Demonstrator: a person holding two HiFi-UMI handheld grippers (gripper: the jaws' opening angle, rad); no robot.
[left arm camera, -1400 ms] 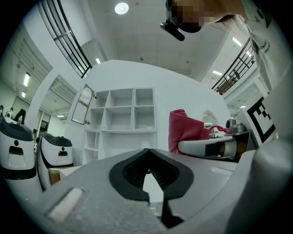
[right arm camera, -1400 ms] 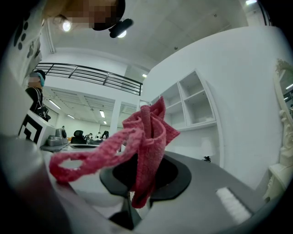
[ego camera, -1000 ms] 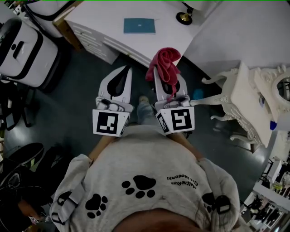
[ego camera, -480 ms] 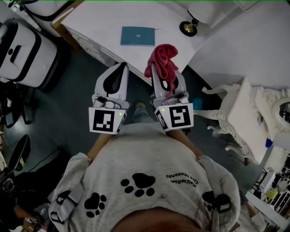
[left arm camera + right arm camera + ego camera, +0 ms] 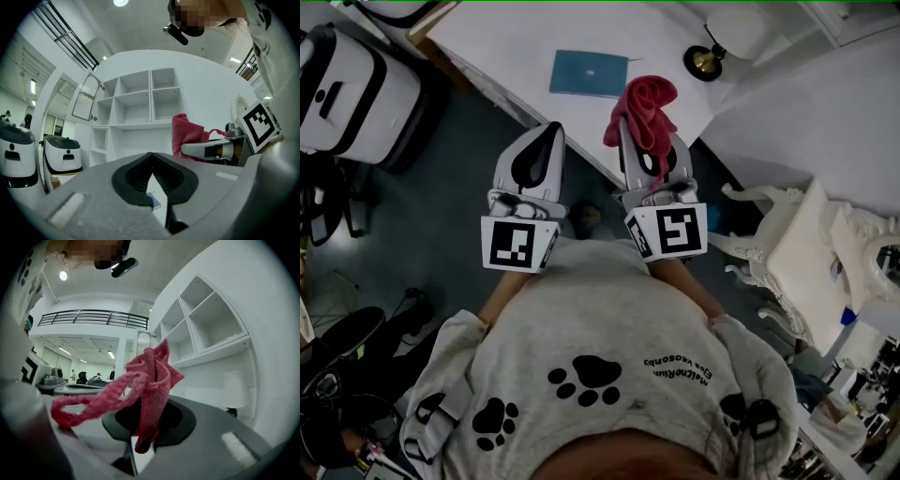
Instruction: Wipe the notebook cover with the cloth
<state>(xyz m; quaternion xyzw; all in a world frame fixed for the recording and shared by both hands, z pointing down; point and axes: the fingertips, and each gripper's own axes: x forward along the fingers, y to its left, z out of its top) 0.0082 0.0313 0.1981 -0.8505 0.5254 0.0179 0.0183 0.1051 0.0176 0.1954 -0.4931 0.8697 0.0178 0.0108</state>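
Although the teal notebook (image 5: 589, 73) lies flat and closed on the white table (image 5: 497, 42), we have neither tool on it. It sits ahead of us, roughly in line with the gap between our two grippers and well apart from both.

We hold the pink cloth (image 5: 645, 112) in the right gripper (image 5: 639, 133), whose jaws are clamped on its lower part. The rest of the cloth stands up in a bunched fold above the tips, and a loose loop trails to one side in the right gripper view (image 5: 93, 404). From the head view the cloth hangs in the air over the table's near edge, not touching the notebook.

Our left gripper (image 5: 549, 131) is just beside the right one, at about the same height. Its jaws meet at the tips with nothing between them.

Further out on the table stands a lamp base (image 5: 707, 61). A white machine (image 5: 347, 89) sits on the dark floor to our left, and an ornate white chair (image 5: 792, 248) to our right.
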